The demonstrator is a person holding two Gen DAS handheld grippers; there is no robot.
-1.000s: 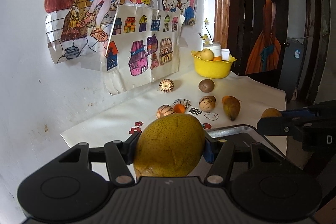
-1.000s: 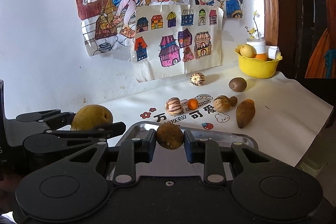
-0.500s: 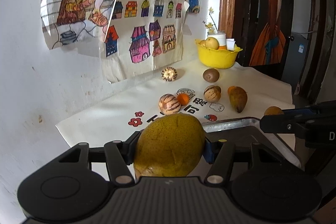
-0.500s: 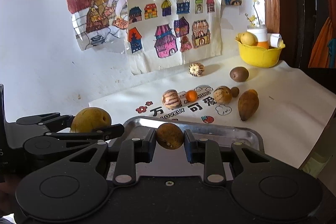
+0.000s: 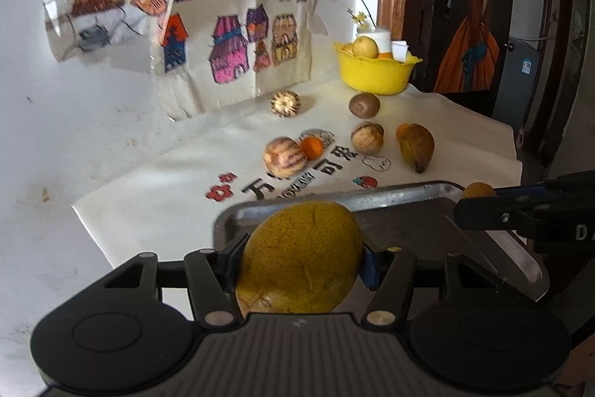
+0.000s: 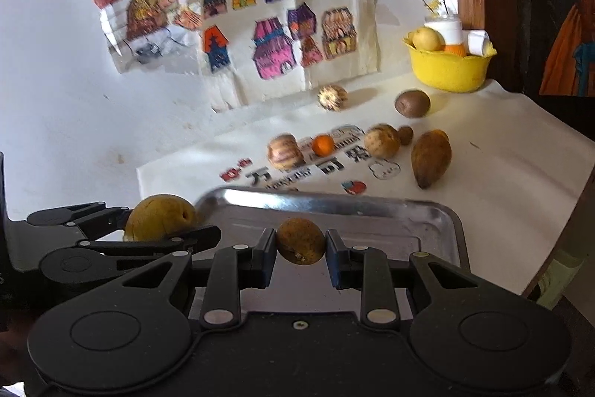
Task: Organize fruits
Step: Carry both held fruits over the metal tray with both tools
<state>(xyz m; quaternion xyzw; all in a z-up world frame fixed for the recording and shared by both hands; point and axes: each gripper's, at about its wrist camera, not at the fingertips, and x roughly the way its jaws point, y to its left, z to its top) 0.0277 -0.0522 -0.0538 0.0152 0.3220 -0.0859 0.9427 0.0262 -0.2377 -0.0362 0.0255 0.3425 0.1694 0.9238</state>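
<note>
My left gripper (image 5: 301,257) is shut on a large yellow speckled pear (image 5: 301,257), held over the left end of a metal tray (image 5: 427,226). In the right wrist view that pear (image 6: 160,216) shows at the left beside the tray (image 6: 372,211). My right gripper (image 6: 300,242) is shut on a small brown round fruit (image 6: 300,240) above the tray's middle. In the left wrist view the same small fruit (image 5: 478,190) peeks out at the right. Loose on the white cloth lie two striped melons (image 6: 284,151), a small orange (image 6: 322,144), a kiwi (image 6: 412,103) and a brownish mango (image 6: 430,157).
A yellow bowl (image 6: 450,67) with fruit and a white cup stands at the far right corner by a wooden door frame. Children's drawings (image 6: 286,25) hang on the white wall behind. The cloth's right edge (image 6: 557,211) drops off the table.
Both grippers have sunk and moved forward with their fruit. The tray now lies right under them and shows much larger in both views.
</note>
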